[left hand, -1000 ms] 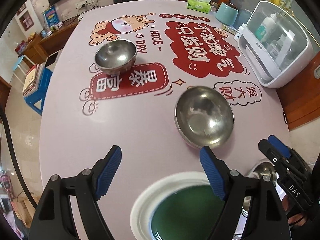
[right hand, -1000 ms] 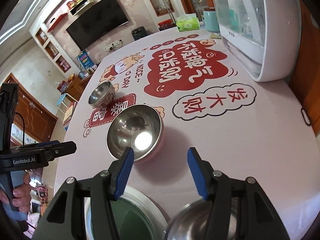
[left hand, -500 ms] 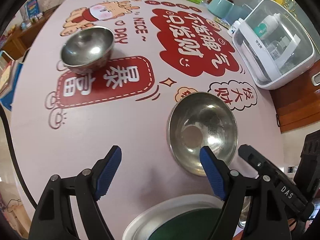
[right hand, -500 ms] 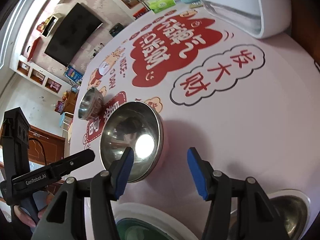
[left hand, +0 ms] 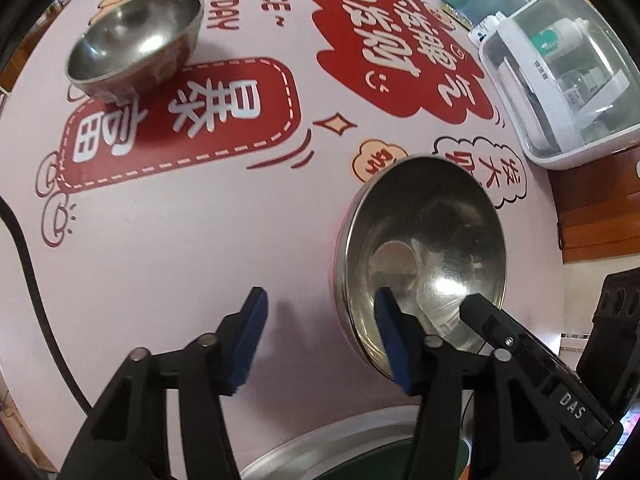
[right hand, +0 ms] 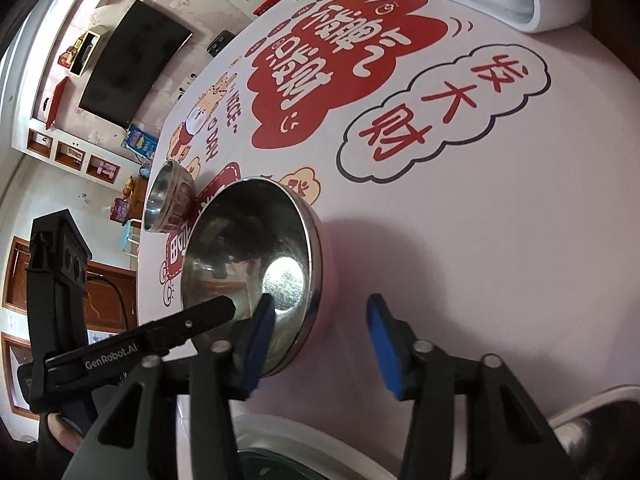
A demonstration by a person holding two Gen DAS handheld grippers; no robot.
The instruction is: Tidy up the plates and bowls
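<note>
Both grippers hang low over the near side of a pink desk (left hand: 168, 240) printed with red cartoon patches and lettering, and both are at the same large steel bowl (left hand: 424, 248), which stands upright near the desk's near edge. The left gripper (left hand: 320, 336) has its fingers straddling the bowl's near-left rim: one blue finger (left hand: 390, 332) is inside the bowl, the other is outside over bare desk, and a clear gap shows between them and the rim, so they are parted and not gripping; they have just been closing. The right gripper (right hand: 320, 340) straddles the rim on the bowl's other side in the same way, with its left finger (right hand: 258, 344) inside the bowl and its right finger outside over the desk; these too have just been closing, and they stand apart with no pad seen pressing on the metal. A smaller steel bowl (left hand: 136, 40) sits upright well beyond, on the far-left part of the desk beside a red patch. At the near edge lies a white plate with a green centre (left hand: 344, 448), and another steel dish (right hand: 592, 432) shows at the lower right of the right wrist view. A white covered container (left hand: 560, 80) stands at the far right.
</note>
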